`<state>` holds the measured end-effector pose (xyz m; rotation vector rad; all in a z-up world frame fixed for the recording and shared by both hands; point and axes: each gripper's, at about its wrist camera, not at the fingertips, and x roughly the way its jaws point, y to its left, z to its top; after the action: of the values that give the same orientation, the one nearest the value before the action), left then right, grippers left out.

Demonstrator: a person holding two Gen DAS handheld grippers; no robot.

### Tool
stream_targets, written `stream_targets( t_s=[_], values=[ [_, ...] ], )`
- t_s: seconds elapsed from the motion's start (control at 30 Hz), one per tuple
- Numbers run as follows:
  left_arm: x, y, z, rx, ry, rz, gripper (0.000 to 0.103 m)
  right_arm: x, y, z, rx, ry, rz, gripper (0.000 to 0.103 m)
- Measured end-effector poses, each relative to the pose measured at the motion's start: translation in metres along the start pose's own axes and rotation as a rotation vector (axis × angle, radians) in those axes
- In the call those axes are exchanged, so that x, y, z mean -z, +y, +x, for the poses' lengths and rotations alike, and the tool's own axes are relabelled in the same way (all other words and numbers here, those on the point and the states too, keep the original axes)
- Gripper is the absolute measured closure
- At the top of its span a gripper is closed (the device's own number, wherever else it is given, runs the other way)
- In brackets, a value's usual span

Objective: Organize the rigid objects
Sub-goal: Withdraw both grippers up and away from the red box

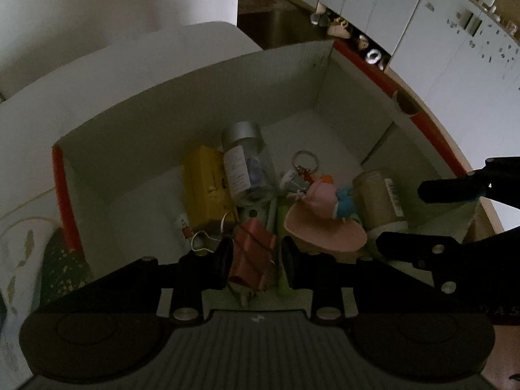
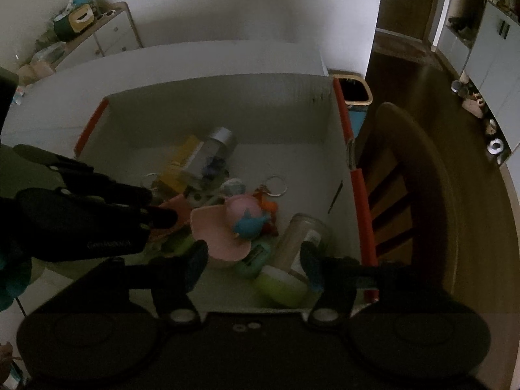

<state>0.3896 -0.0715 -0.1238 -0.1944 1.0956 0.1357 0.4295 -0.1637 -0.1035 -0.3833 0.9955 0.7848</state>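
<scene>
Left claw [image 1: 254, 261] clamps red box [image 1: 252, 255], long axis along fingers

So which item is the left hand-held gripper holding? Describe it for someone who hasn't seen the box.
Look in the white cardboard box with orange edges. At its near side, between the fingers of the left hand-held gripper, is a small red box, the only red item, just in front of the yellow box.
</scene>
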Motion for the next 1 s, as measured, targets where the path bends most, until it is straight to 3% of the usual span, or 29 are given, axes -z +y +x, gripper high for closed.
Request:
stream_targets(
  t_s=[0.43, 0.57, 0.83, 0.9, 1.0],
  values=[
    [0.024, 0.003, -0.065, 0.01, -0.159, 0.007, 0.071, 0.009, 0.015, -0.041, -0.022, -0.099, 0.016, 0.025],
    [0.037, 0.009, -0.087, 0.023, -0.21, 0.01, 0.042, 0.015, 0.023, -0.054, -0.028, -0.148, 0.037, 0.022],
    [0.059, 0.025, -0.118, 0.028, -0.277, 0.041, 0.041, 0.031, 0.051, -0.077, -0.039, -0.256, 0.072, 0.013],
    [0.064, 0.03, -0.125, 0.035, -0.293, 0.05, 0.032, 0.035, 0.061, -0.083, -0.035, -0.293, 0.076, 0.008],
    [0.072, 0.039, -0.135, 0.063, -0.313, 0.057, 0.03, 0.041, 0.073, -0.093, -0.022, -0.342, 0.086, 0.003]
  ],
)
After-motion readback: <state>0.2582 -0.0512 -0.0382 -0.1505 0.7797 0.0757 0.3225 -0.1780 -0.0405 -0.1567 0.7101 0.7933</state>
